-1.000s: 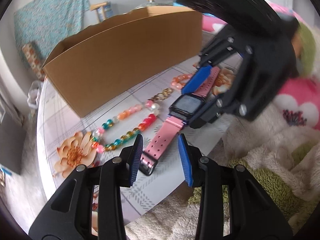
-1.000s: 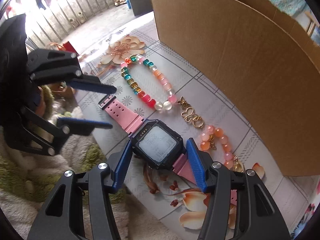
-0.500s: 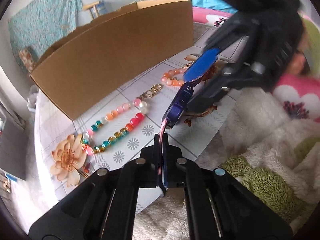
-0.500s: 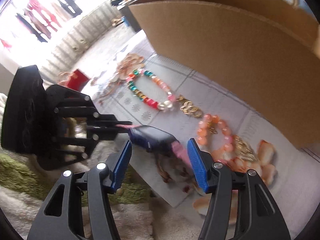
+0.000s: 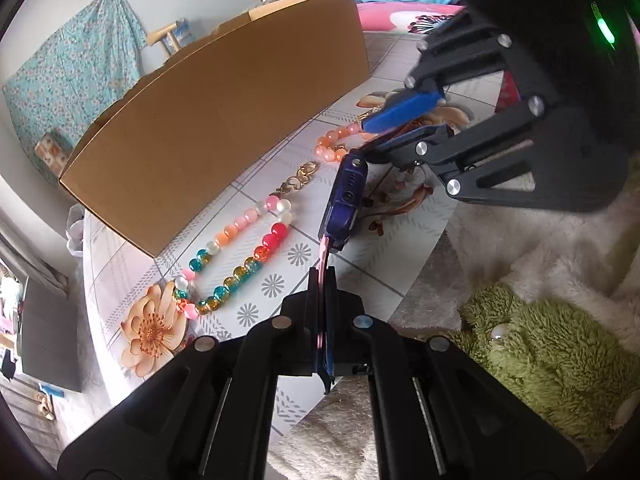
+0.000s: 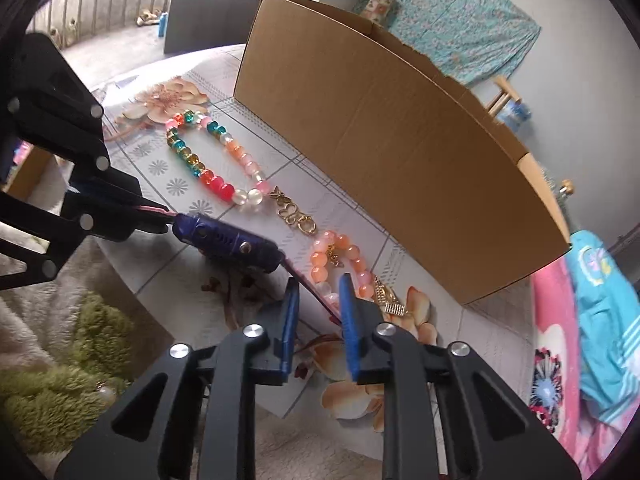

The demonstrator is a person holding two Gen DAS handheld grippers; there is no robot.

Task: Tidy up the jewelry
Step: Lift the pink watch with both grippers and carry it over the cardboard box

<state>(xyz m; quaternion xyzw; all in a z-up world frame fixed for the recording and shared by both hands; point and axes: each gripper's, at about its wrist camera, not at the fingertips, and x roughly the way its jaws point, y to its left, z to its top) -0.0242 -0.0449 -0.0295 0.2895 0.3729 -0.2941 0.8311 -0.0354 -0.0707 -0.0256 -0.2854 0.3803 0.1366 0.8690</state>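
Watch with a dark blue case and pink strap, now lifted off the surface and turned on edge; 1 second ago it lay flat, face up, among the beads. The left hand-held gripper has clamped fully onto 1 strap end, where a moment earlier its jaws stood apart around it. The right hand-held gripper has shifted from straddling the case to the other strap end, and its jaws are closing with the strap between them; its pads do not yet appear to press on it. The watch hangs between the 2 tools, just above the floral cloth. This suggests the watch is about to be carried, probably to the cardboard box standing behind the jewelry.

A multicoloured bead bracelet, a gold charm and an orange bead bracelet lie in a row before the box. The watch face is turned away, the box interior is hidden, and the strap ends vanish between the pads.
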